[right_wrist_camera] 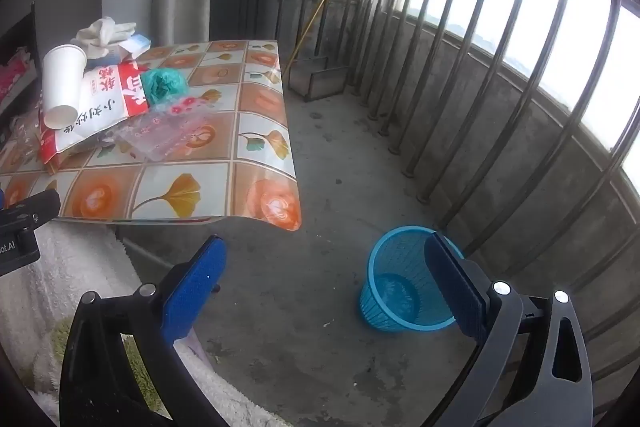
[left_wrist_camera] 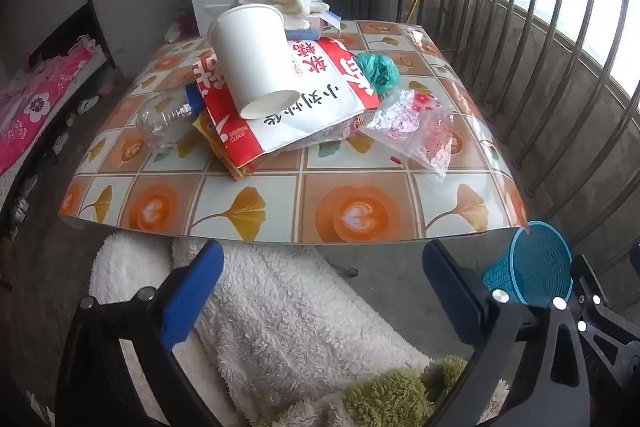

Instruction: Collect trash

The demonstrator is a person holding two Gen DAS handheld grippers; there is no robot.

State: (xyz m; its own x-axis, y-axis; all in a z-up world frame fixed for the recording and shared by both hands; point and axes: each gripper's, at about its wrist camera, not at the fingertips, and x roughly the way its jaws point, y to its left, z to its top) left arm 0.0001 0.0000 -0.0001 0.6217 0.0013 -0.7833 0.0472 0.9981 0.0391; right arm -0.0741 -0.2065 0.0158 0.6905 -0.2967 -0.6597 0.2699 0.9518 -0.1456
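Trash lies piled on a table with a patterned oilcloth (left_wrist_camera: 256,211): a white paper cup (left_wrist_camera: 256,63) on its side on a red-and-white food bag (left_wrist_camera: 304,107), a teal crumpled bag (left_wrist_camera: 378,69), a clear plastic bag (left_wrist_camera: 416,127) and a clear bottle (left_wrist_camera: 168,119). A blue mesh bin (right_wrist_camera: 404,279) stands on the floor right of the table. My left gripper (left_wrist_camera: 320,283) is open and empty, short of the table's near edge. My right gripper (right_wrist_camera: 324,279) is open and empty above the floor, beside the bin.
A tissue box with white cloth (left_wrist_camera: 292,3) sits at the table's far end. A metal railing (right_wrist_camera: 520,87) curves along the right. A white fluffy towel (left_wrist_camera: 288,307) lies below the table's near edge. A pink bedcover (left_wrist_camera: 36,107) is at left.
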